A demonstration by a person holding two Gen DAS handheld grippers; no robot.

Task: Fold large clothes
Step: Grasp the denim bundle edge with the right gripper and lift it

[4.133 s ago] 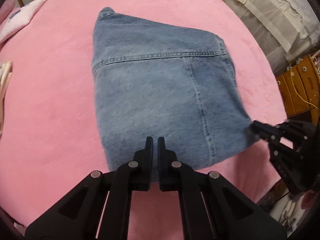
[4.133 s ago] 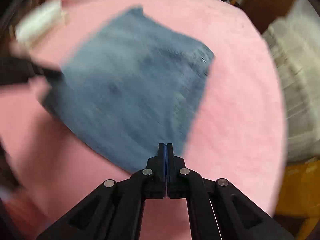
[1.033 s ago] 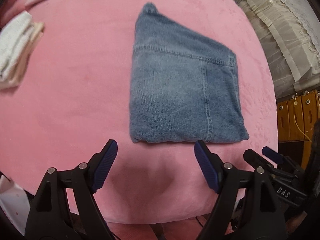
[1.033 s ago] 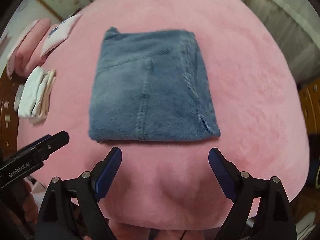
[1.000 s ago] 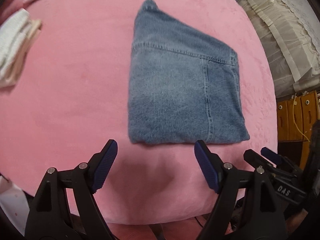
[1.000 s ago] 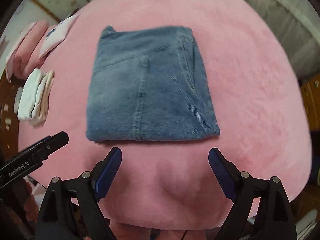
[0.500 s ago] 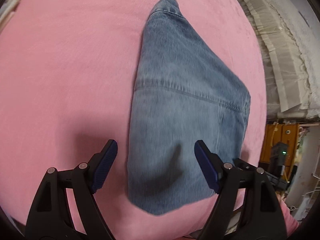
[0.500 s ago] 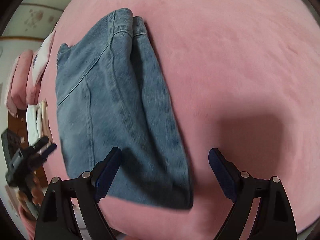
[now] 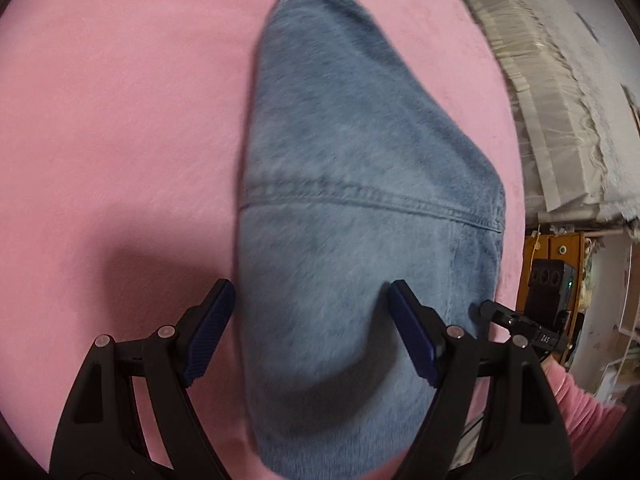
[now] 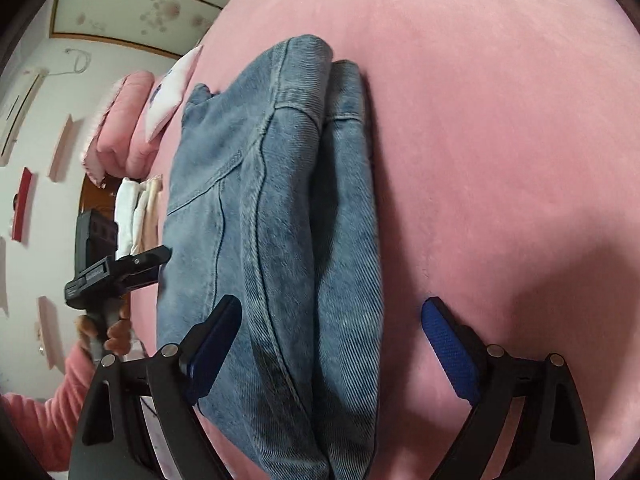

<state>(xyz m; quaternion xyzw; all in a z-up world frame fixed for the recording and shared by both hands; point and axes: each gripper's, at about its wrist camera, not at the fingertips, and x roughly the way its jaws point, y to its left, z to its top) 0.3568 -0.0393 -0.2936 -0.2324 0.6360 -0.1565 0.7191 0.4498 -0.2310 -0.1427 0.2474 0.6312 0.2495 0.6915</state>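
folded jeans point(image 9: 360, 240) on pink blanket point(image 9: 120, 120) | both grippers spread, contact unclear

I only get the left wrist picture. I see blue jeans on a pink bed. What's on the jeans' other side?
Observer: The right wrist view shows the folded jeans stacked in thick layers along their right edge.
Operator: Is the right gripper grabbing them?
Observer: No, the right gripper is open, straddling that edge.
Operator: Anything else on the bed?
Observer: A stack of white folded cloths lies beyond the jeans, with a pink pillow further back.
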